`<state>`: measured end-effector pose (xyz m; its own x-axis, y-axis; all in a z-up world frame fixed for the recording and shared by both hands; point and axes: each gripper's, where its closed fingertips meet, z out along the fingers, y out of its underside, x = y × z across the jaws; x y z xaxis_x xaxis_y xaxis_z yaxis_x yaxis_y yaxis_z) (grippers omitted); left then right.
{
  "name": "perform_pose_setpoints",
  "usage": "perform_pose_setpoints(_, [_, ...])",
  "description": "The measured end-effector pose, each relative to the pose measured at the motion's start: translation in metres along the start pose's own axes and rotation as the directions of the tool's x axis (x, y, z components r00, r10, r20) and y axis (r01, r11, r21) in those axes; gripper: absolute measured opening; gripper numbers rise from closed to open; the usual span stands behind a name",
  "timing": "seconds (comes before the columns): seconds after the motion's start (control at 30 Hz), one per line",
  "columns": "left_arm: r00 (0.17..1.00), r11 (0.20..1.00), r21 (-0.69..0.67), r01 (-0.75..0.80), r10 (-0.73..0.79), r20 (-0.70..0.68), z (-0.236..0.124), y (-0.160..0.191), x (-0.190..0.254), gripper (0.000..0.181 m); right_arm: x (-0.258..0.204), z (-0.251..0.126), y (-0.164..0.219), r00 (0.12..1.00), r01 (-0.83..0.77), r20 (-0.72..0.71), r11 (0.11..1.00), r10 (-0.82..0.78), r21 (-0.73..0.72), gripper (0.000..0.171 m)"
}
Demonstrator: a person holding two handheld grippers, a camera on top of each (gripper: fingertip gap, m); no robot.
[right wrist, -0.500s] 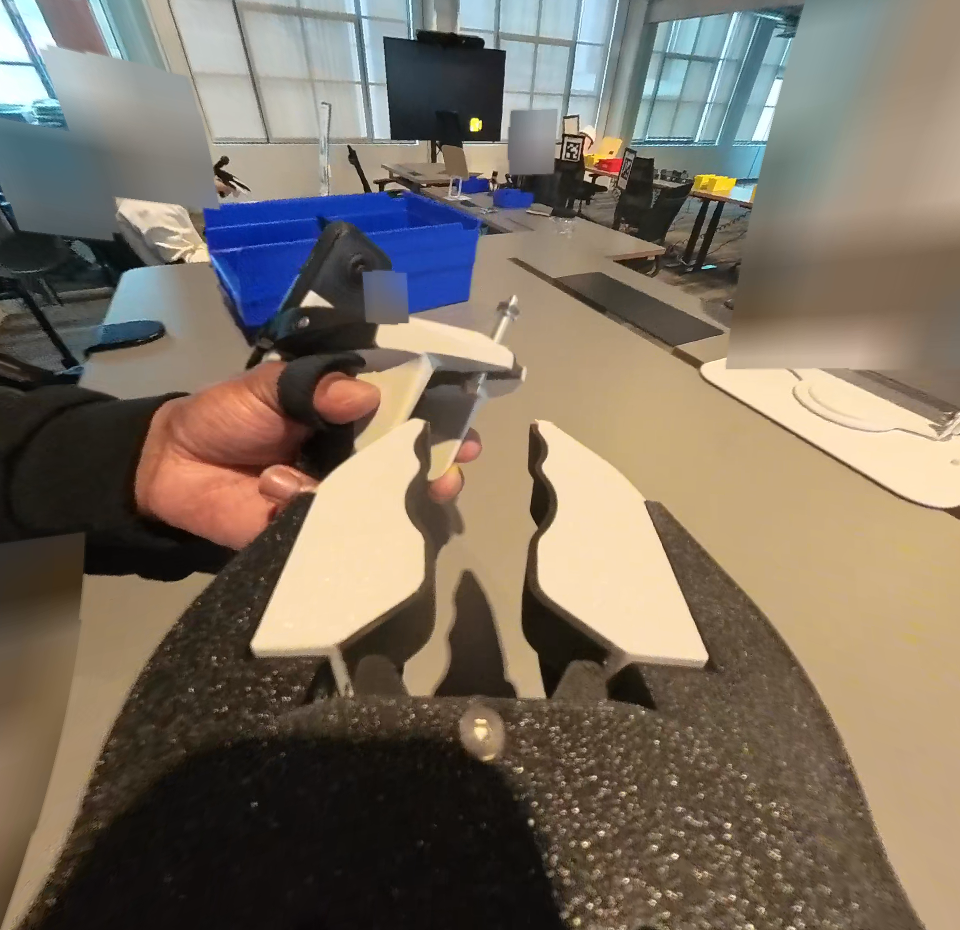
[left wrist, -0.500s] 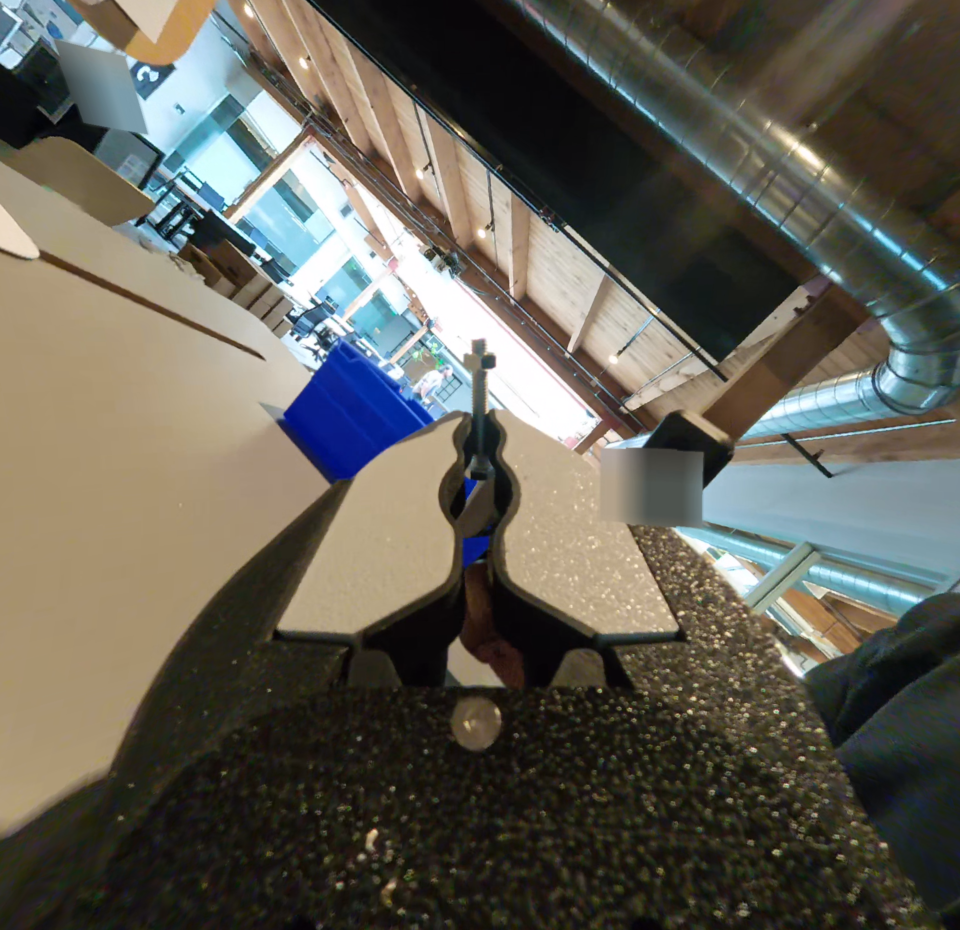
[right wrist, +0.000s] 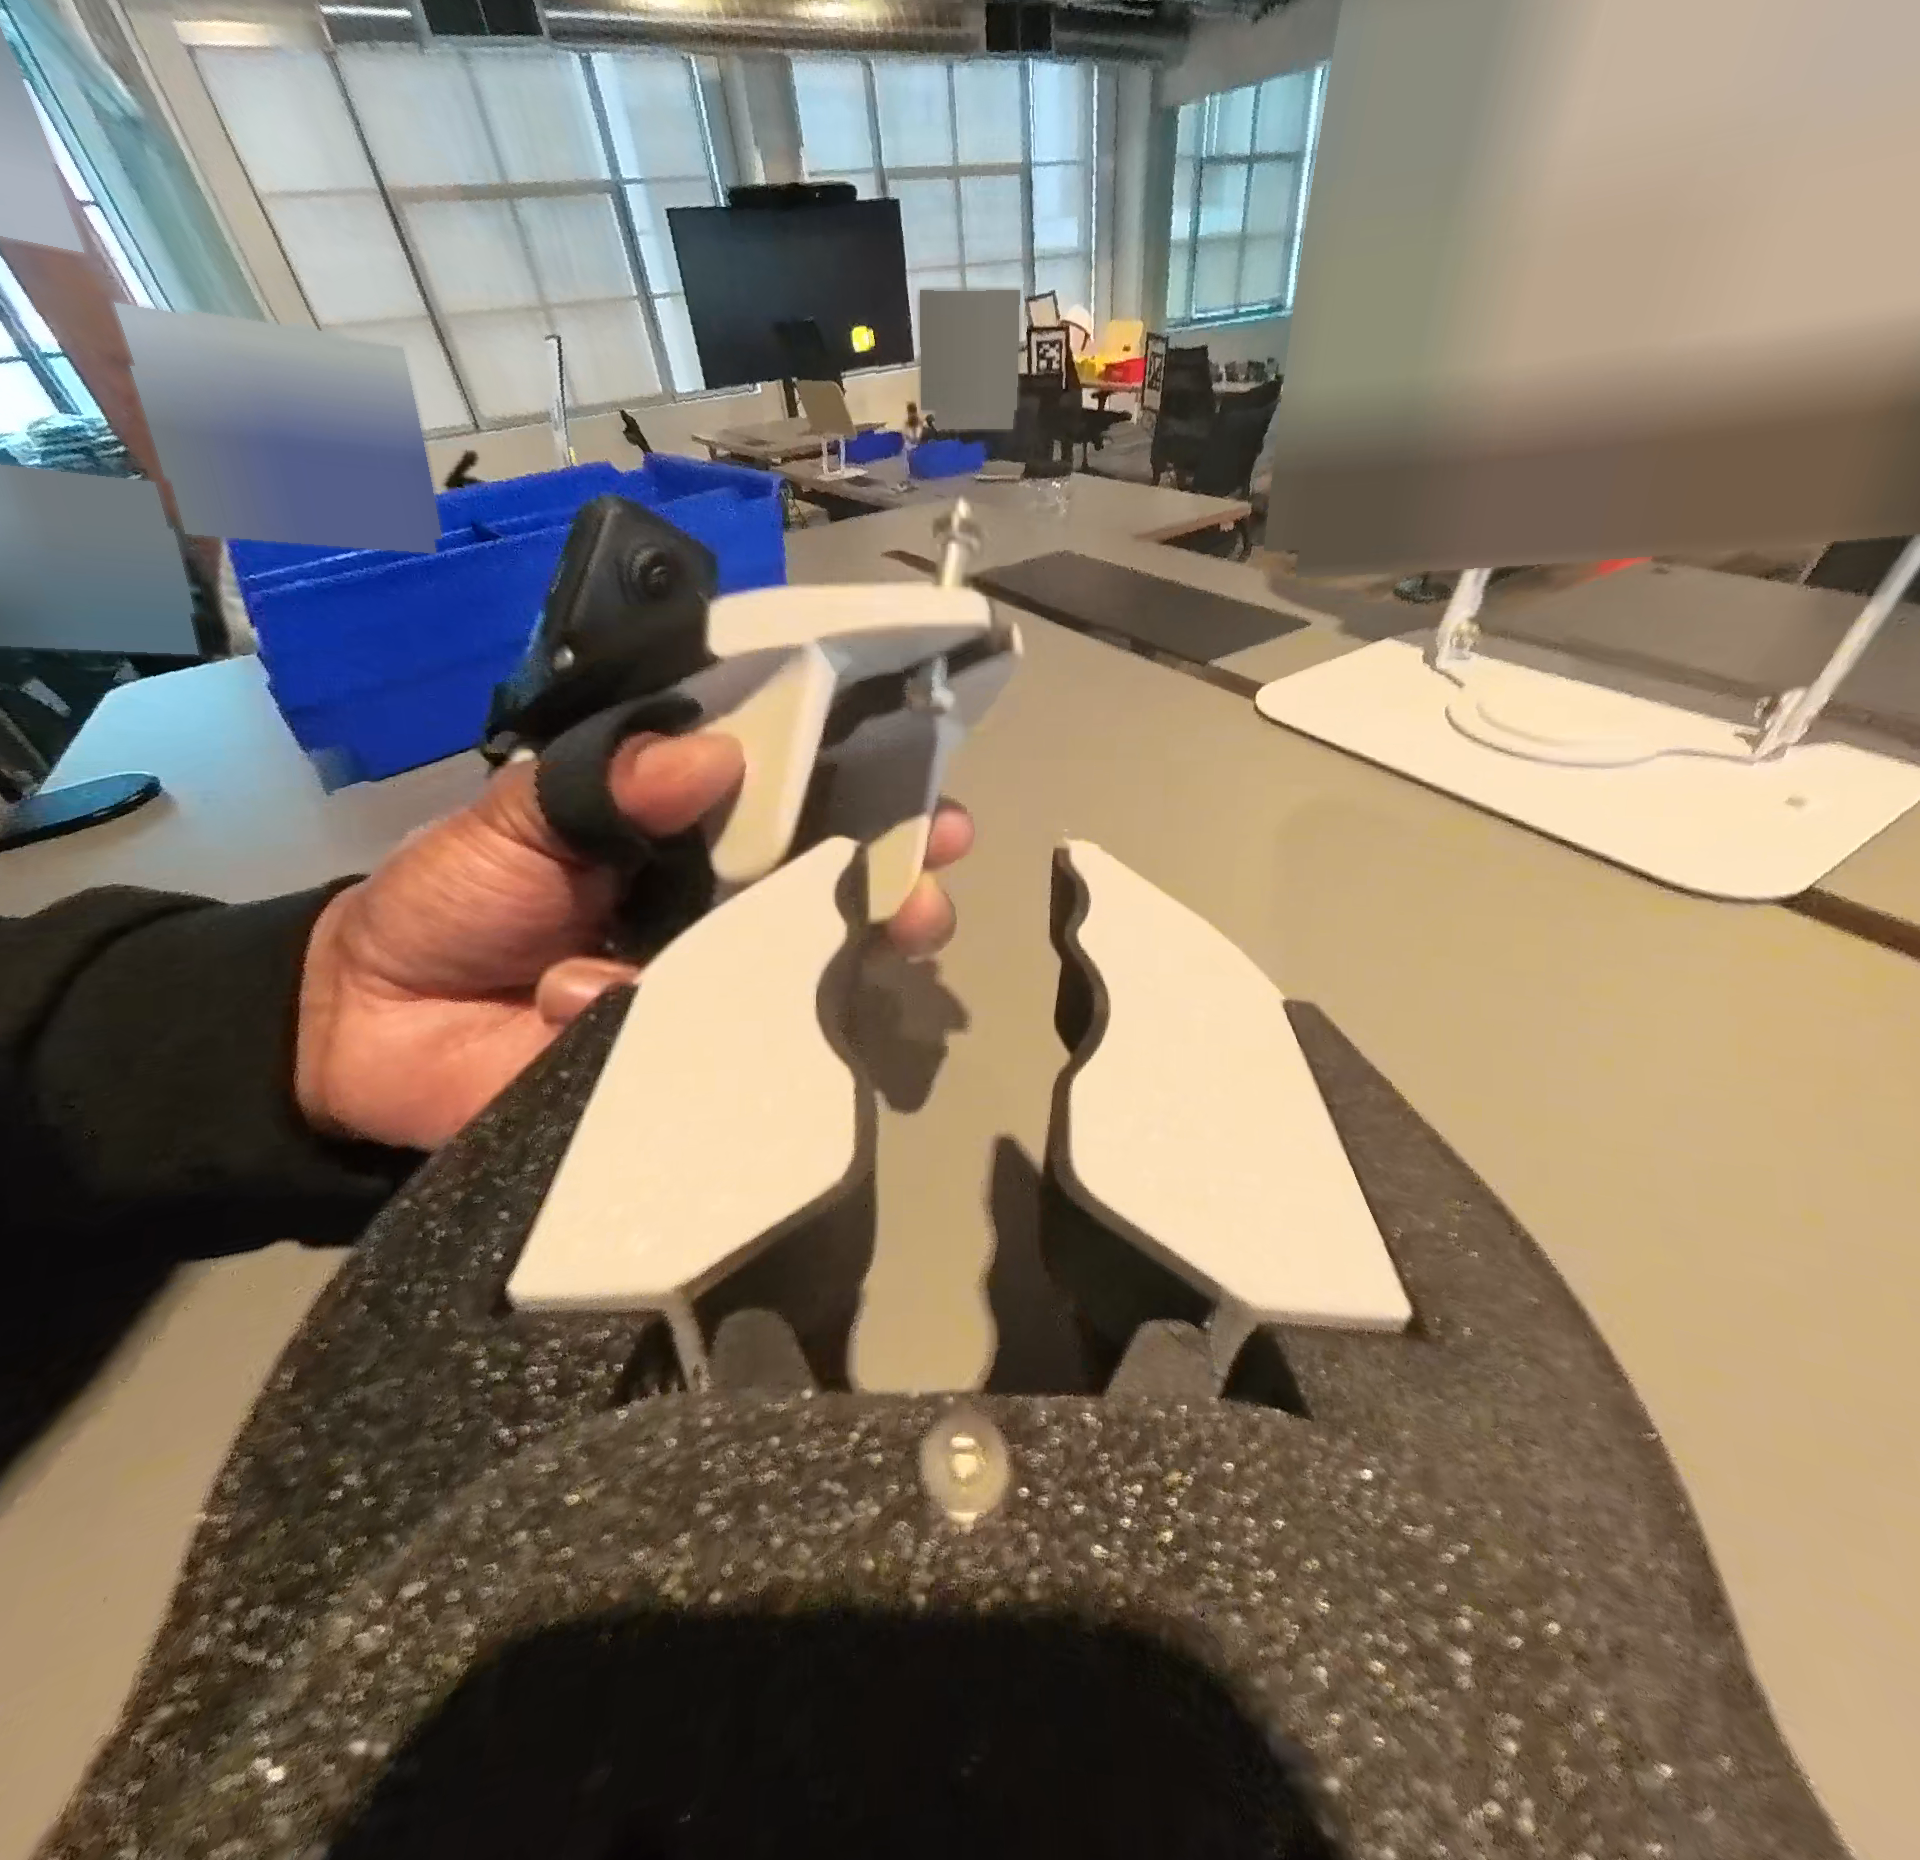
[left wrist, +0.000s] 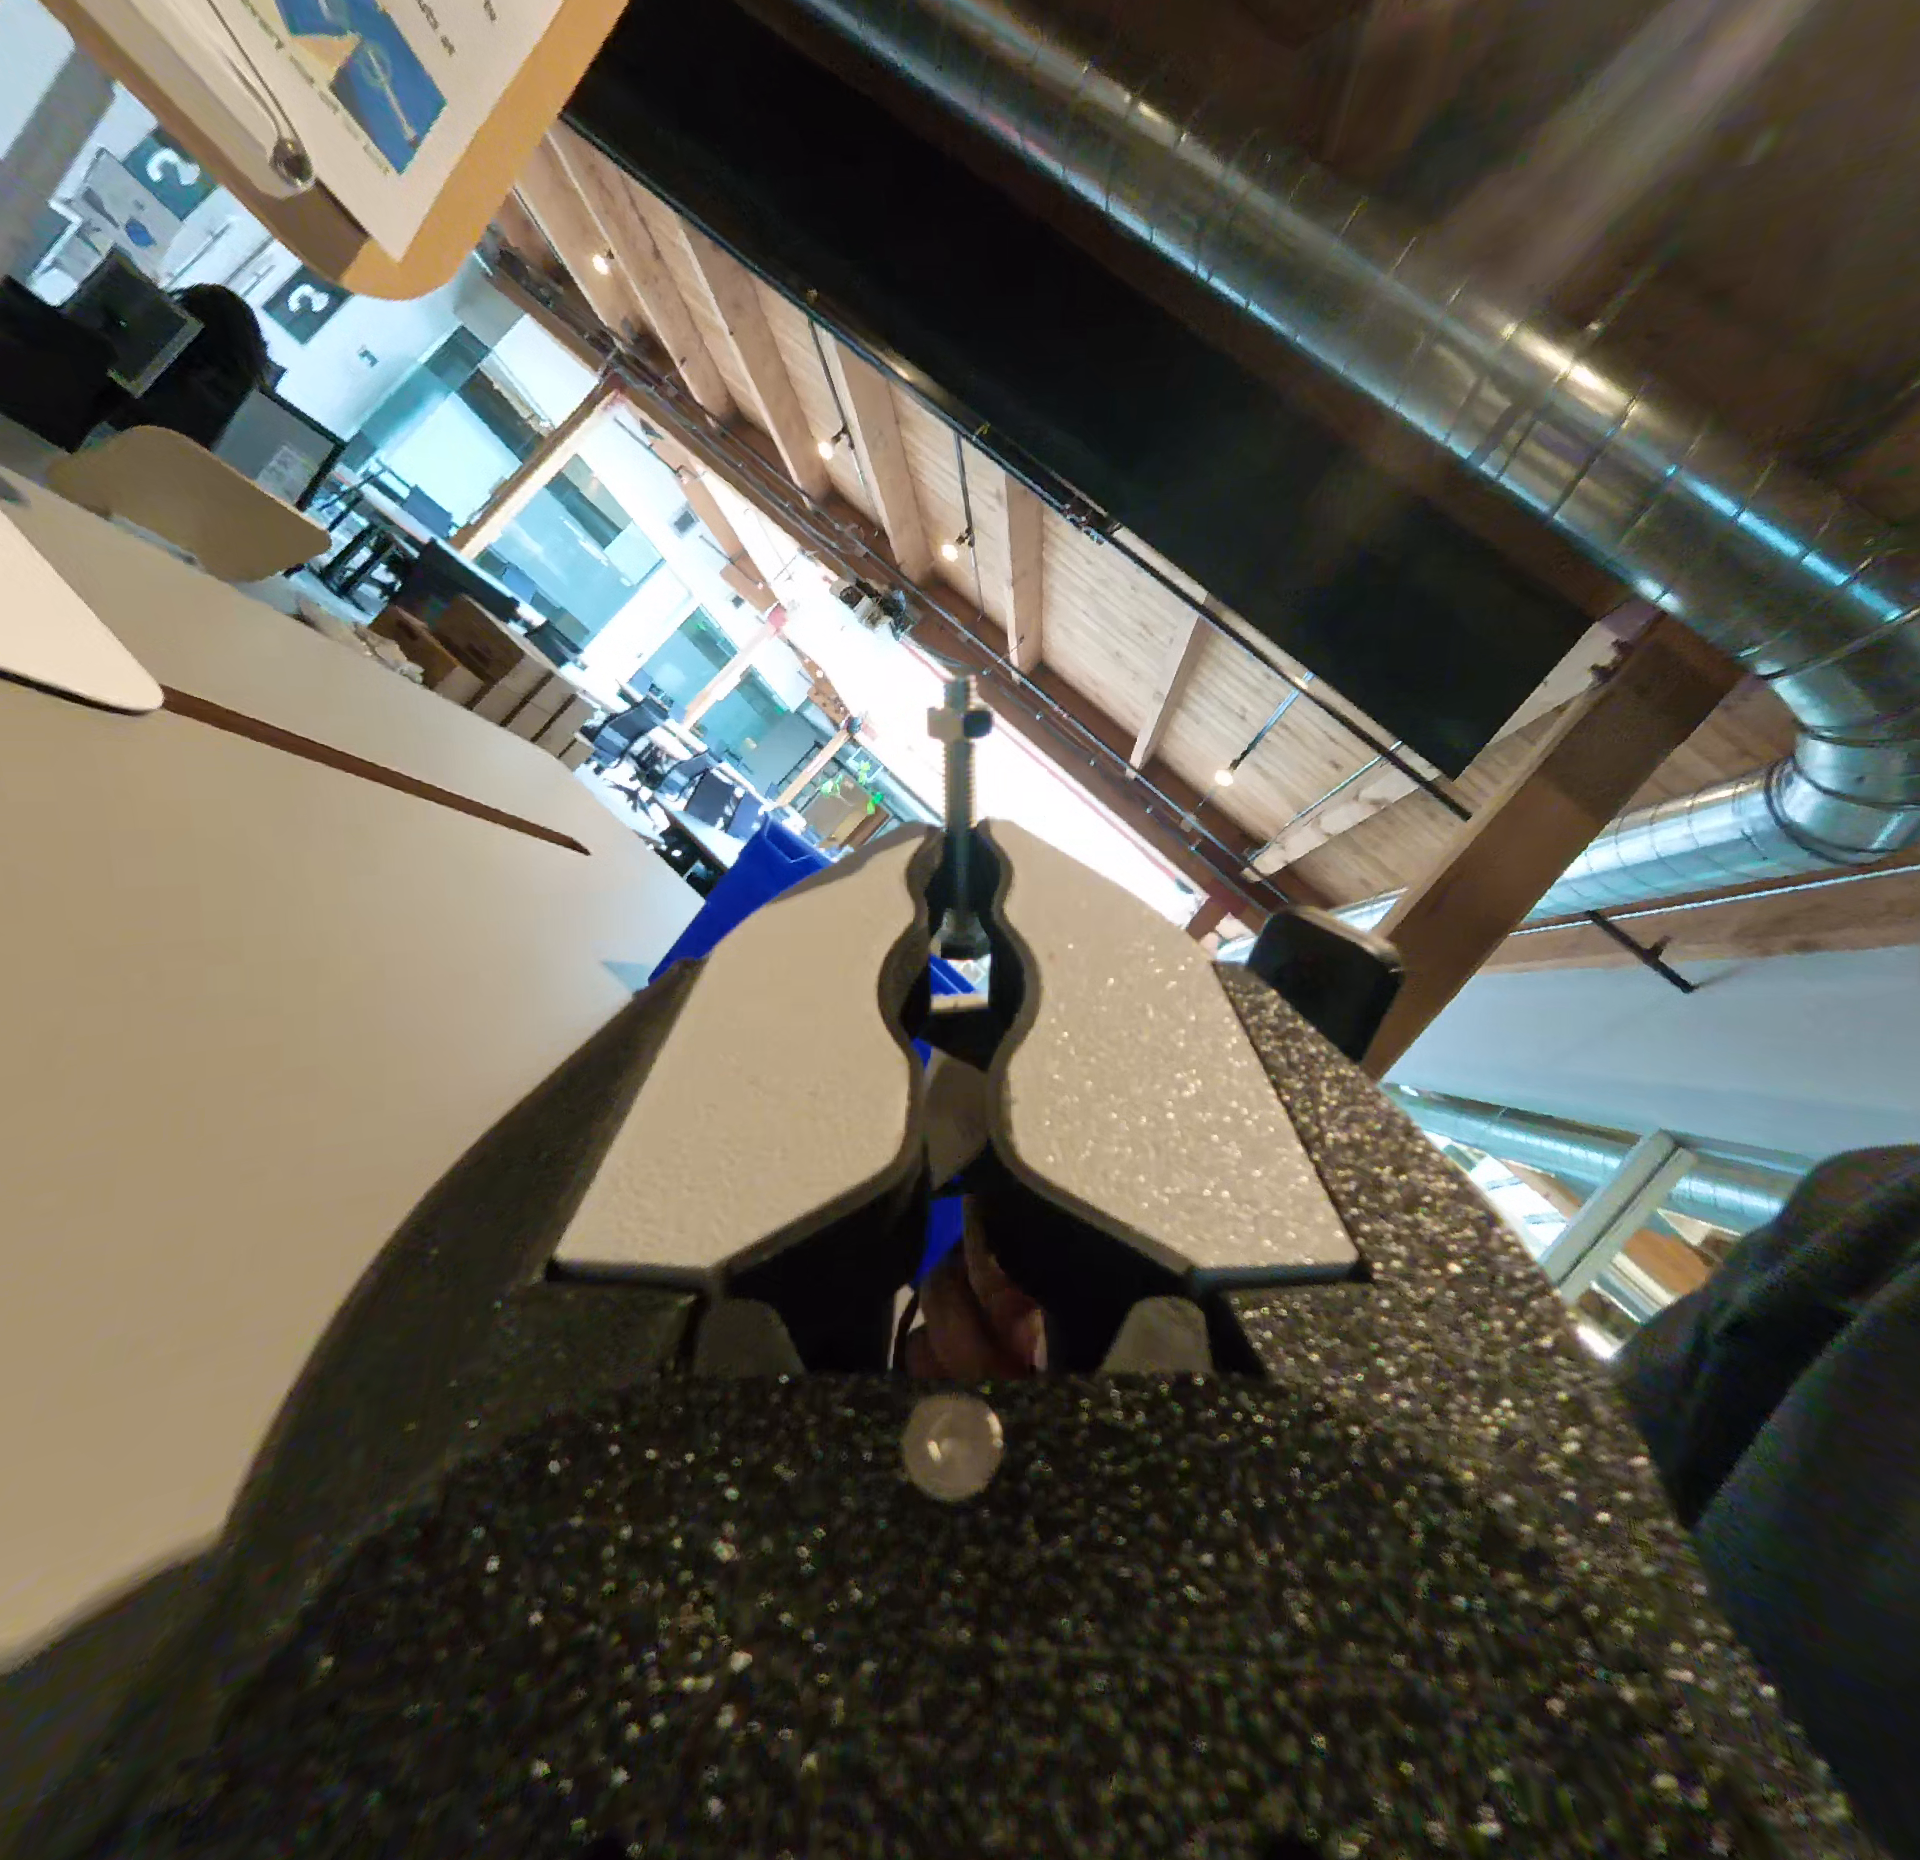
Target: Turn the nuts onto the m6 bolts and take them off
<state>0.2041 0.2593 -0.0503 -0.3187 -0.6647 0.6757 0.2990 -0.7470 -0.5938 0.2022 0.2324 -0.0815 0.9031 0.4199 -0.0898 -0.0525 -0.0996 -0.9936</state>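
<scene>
Left gripper (left wrist: 961,854), tilted toward the ceiling in its own view, is clamped on a bolt (left wrist: 958,771) that stands beyond its fingertips, with a nut (left wrist: 954,721) near the far end. Only the right wrist view shows the hand (right wrist: 499,937) holding it above the table (right wrist: 1455,1031); the right gripper (right wrist: 961,865) is spread, empty, just below.

Silver bolt (left wrist: 958,813), blue bins (right wrist: 499,584), white fingers (right wrist: 1195,1083)

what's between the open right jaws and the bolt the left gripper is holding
Nothing solid: in the right wrist view, only open air above the grey table separates the right gripper from the bolt clamped in the left gripper.
</scene>
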Motion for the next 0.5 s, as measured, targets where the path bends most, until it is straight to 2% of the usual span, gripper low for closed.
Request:
perform_pose_setpoints(0.17, [0.999, 0.998, 0.048, 0.036, -0.035, -0.031, -0.006, -0.007, 0.001, 0.005, 0.000, 0.001, 0.007, 1.000, -0.026, 0.010, 0.999, 0.026, -0.024, 0.033])
perform_pose_setpoints(0.5, [0.997, 0.998, -0.018, -0.057, 0.055, -0.058, -0.003, 0.005, 0.013, 0.005, 0.000, 0.002, 0.010, 0.999, -0.050, 0.020, 0.998, 0.050, -0.034, 0.033])
